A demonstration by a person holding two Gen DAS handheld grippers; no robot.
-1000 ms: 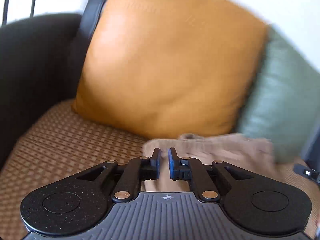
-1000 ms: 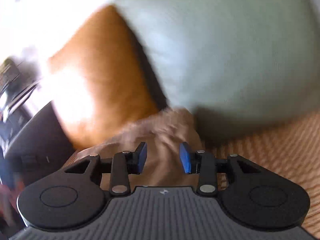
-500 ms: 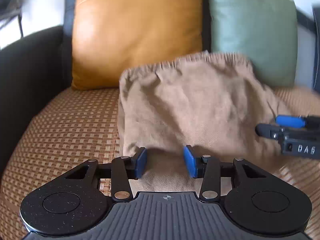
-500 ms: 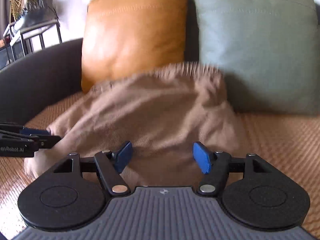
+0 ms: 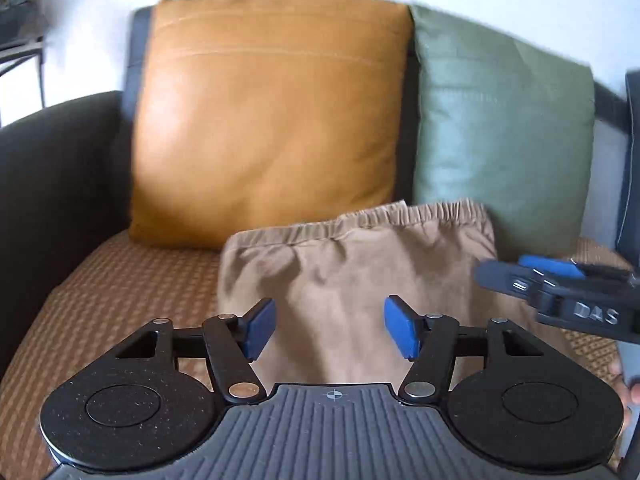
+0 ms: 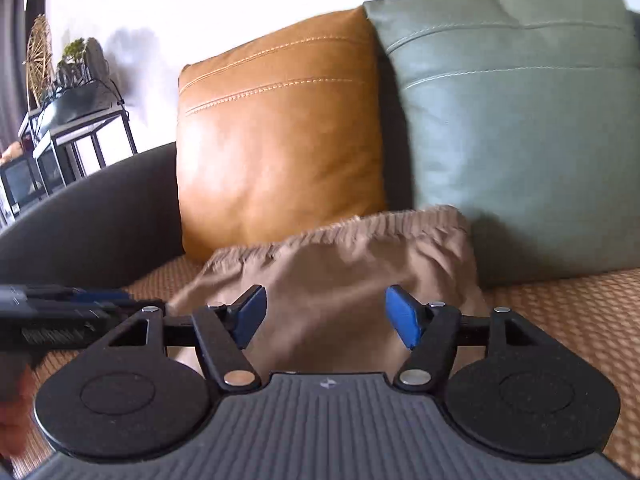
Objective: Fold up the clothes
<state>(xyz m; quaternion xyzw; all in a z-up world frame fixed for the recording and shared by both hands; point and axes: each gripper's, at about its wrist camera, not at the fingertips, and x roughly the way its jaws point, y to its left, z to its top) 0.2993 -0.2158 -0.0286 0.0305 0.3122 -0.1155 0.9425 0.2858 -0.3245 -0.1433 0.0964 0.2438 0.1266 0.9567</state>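
Here, a folded brown garment (image 5: 360,280) lies on the sofa seat (image 5: 120,280), its elastic waistband against an orange cushion (image 5: 272,120) and a green cushion (image 5: 500,120). One fold looks finished; the next needs a fresh grasp. The left hand-held gripper (image 5: 330,330) is opening, the right hand-held gripper (image 6: 325,314) stands wide; neither holds anything.

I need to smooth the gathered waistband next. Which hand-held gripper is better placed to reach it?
Probably the right hand-held gripper: it is open with nothing between the pads, and the brown garment's waistband lies straight beyond them. The left hand-held gripper, jaws opening, sits over the garment's left part.
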